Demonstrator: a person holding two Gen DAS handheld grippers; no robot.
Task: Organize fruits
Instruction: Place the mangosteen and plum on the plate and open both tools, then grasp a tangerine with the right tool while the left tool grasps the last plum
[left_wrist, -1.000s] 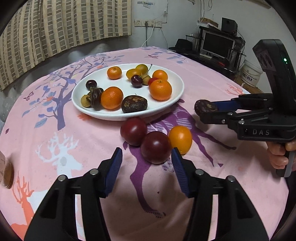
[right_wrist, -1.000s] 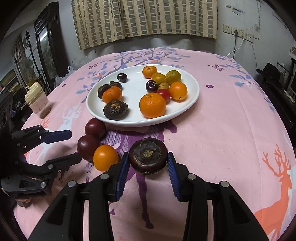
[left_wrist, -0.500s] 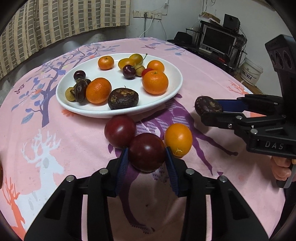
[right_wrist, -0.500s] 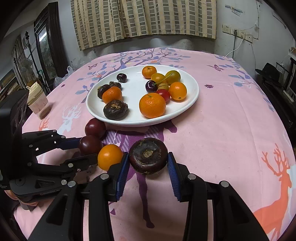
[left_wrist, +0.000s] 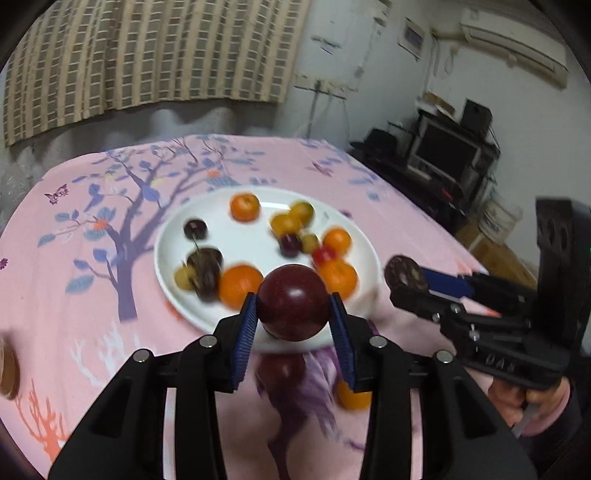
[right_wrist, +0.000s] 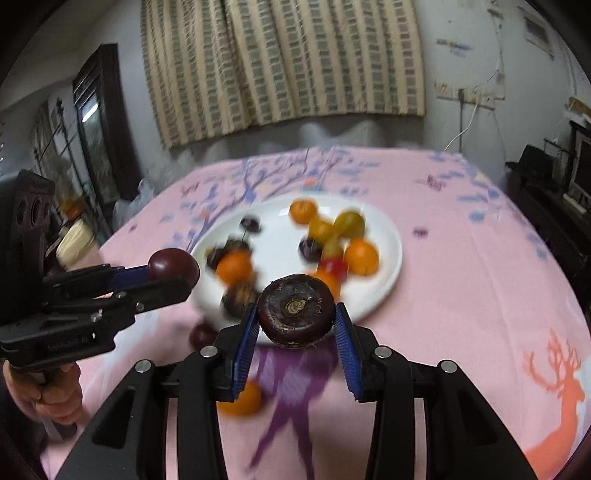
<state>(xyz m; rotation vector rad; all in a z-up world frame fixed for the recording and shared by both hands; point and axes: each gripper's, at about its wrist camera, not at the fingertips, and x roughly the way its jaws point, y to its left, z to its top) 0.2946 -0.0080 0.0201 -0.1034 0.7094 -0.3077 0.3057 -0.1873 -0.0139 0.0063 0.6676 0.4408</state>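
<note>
Above the desk (left_wrist: 110, 314), my left gripper (left_wrist: 293, 321) clenched the plum (left_wrist: 291, 301), my right gripper (right_wrist: 295, 328) the brown fruit (right_wrist: 295, 312), needing gentle lowering onto the plate (left_wrist: 236, 254).

- Ahead of the left gripper (left_wrist: 293, 321): the white plate (left_wrist: 258, 247), crowded along its near and right parts with mandarins (left_wrist: 240, 286) and dark fruit; bare plate surface lies at its centre.
- To its right: the right gripper (left_wrist: 408, 282), close beside, blocks sideways travel.
- Below it: a dark red plum (left_wrist: 282, 369) and an orange fruit (left_wrist: 352, 397) occupy the pink tablecloth (left_wrist: 74, 314).
- Right of the right gripper: open tablecloth.
</note>
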